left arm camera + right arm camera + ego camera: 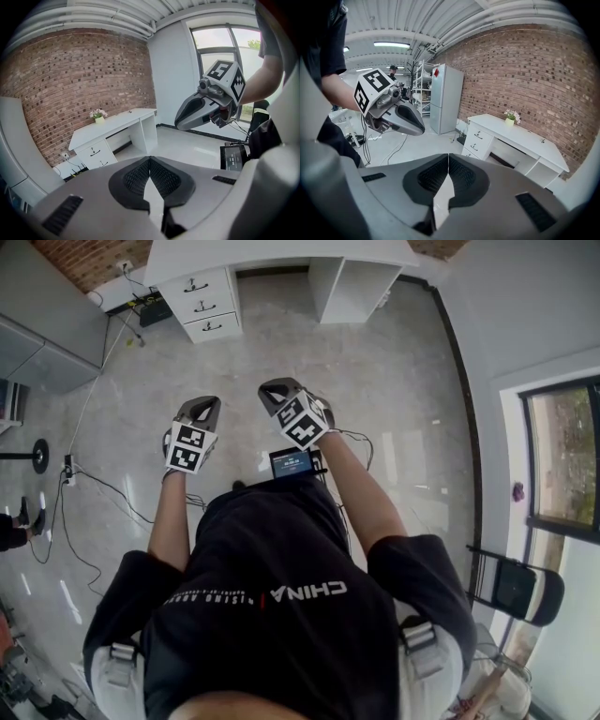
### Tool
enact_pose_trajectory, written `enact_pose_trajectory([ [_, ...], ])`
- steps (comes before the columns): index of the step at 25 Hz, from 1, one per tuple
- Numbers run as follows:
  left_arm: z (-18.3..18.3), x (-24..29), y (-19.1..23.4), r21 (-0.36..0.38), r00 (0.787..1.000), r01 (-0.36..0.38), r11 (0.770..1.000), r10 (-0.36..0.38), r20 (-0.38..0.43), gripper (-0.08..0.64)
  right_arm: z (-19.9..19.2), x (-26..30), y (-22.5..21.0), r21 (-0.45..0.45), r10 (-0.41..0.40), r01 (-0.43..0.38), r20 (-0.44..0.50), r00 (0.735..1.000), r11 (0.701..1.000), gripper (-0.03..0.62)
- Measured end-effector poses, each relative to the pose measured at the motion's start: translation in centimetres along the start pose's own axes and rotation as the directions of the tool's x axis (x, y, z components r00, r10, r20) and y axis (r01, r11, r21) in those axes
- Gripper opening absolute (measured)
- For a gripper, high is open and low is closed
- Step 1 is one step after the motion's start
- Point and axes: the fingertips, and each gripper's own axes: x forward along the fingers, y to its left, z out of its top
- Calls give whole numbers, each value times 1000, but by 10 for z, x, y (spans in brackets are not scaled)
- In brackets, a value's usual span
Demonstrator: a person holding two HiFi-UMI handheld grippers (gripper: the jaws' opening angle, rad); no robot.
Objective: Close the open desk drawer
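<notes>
A white desk (281, 254) stands far ahead against the brick wall, with a stack of three drawers (208, 304) at its left end. From here I cannot tell which drawer is open. The desk (117, 123) and its drawers (95, 154) show in the left gripper view, and the desk (520, 136) with its drawers (480, 138) in the right gripper view. Both grippers are held in the air well short of the desk. The left gripper (202, 402) and the right gripper (277, 388) are shut with nothing between them.
Cables (94, 486) trail over the floor at the left by a grey cabinet (47, 348). A folding chair (516, 587) stands by the window at the right. A small screen (292, 462) hangs at the person's waist. A fridge (445, 98) and shelves stand beyond the desk's drawer end.
</notes>
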Motion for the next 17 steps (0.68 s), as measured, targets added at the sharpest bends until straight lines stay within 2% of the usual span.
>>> enact_pose_trajectory([
  [8,9,12,11,3,1000,-18,1000,18,4,12,5,5,-17,-3,-10,10,3,1000,1000,17],
  [17,19,18,15,-29,999,-26,999,27,30,12,6,5,-26,4,-9,9,-1,1000,1000,16],
])
